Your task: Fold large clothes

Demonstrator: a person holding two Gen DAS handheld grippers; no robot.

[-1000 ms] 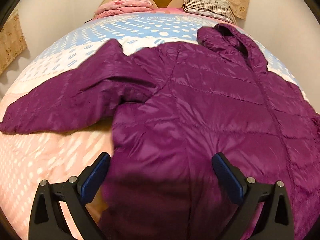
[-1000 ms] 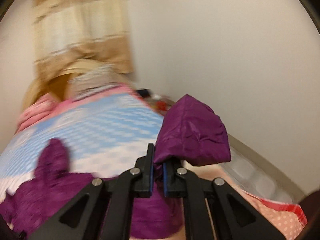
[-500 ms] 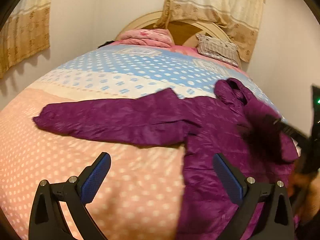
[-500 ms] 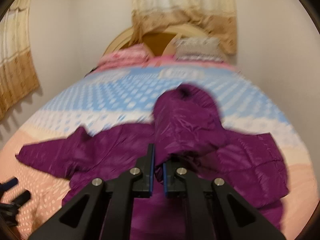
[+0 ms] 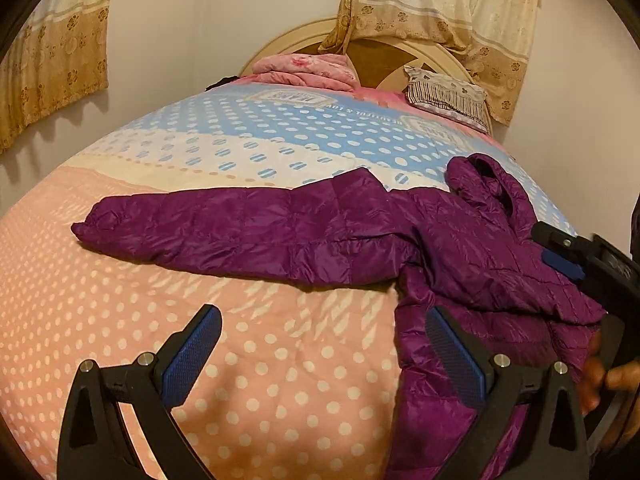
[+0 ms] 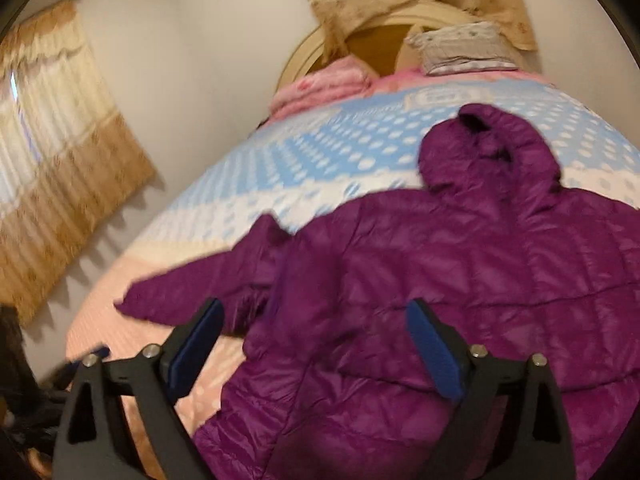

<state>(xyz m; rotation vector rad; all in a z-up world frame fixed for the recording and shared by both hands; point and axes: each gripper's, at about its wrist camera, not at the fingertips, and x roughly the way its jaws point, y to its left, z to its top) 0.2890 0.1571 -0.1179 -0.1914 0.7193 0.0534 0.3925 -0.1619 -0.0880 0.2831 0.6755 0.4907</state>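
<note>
A purple hooded puffer jacket (image 5: 452, 240) lies on the dotted bedspread (image 5: 240, 360). Its left sleeve (image 5: 224, 228) stretches out flat to the left; its right sleeve (image 5: 516, 280) is folded across the chest. My left gripper (image 5: 320, 352) is open and empty, above the bedspread, left of the jacket's body. My right gripper (image 6: 316, 344) is open and empty above the jacket (image 6: 460, 292); it also shows at the right edge of the left wrist view (image 5: 580, 264). The hood (image 6: 492, 152) points toward the headboard.
A folded pink quilt (image 5: 304, 70) and a striped pillow (image 5: 448, 94) lie at the wooden headboard (image 5: 380, 60). Curtains hang at the left (image 5: 48, 60) and behind the bed (image 5: 440, 4). Walls stand close on the left and right of the bed.
My right gripper carried the right sleeve across the jacket's chest, let it go and opened. My left gripper swung left, away from the jacket's body, still open.
</note>
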